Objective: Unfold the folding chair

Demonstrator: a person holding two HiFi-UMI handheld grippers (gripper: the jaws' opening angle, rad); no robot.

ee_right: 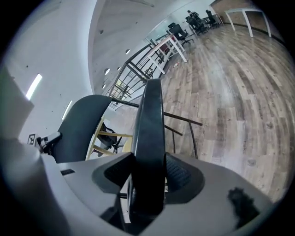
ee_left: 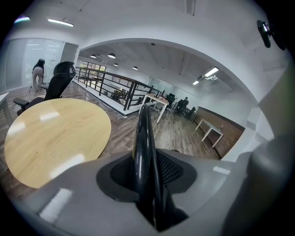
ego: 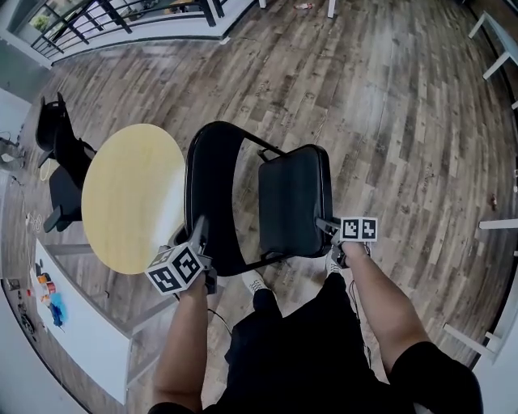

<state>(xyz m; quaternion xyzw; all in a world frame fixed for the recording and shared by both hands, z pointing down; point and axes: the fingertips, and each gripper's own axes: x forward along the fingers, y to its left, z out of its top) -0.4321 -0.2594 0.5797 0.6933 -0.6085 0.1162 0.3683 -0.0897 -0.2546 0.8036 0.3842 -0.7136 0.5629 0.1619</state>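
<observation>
Wood-plank floor (ego: 388,97) across the whole head view; black railing (ego: 81,24) at its far left edge.
Round table (ego: 129,198), pale yellow top, left of centre; white table (ego: 89,340) at lower left, small coloured bits (ego: 50,303) on it, too small to name; black office chair (ego: 61,154) beyond the round table.
Chair (ego: 287,206), black, stands on the floor just in front of the person and just beside the round table; back (ego: 202,178) on the left and nearest that table, seat (ego: 299,182) on the right with its padded face turned up; the two are spread apart, floor showing between them, thin frame tubes crossing the gap.
Person seen from above: dark shorts, both forearms reaching forward, a white shoe (ego: 253,281) by the chair's near edge.
Left gripper (ego: 201,234) at the near end of the back; in its own view its fingers (ee_left: 173,168) hold the glossy black rim, which fills the gap between the ribbed pads.
Right gripper (ego: 325,225) at the seat's near right corner; its fingers (ee_right: 182,173) stand fairly wide, clamped on the thick seat edge, pads against both faces.
</observation>
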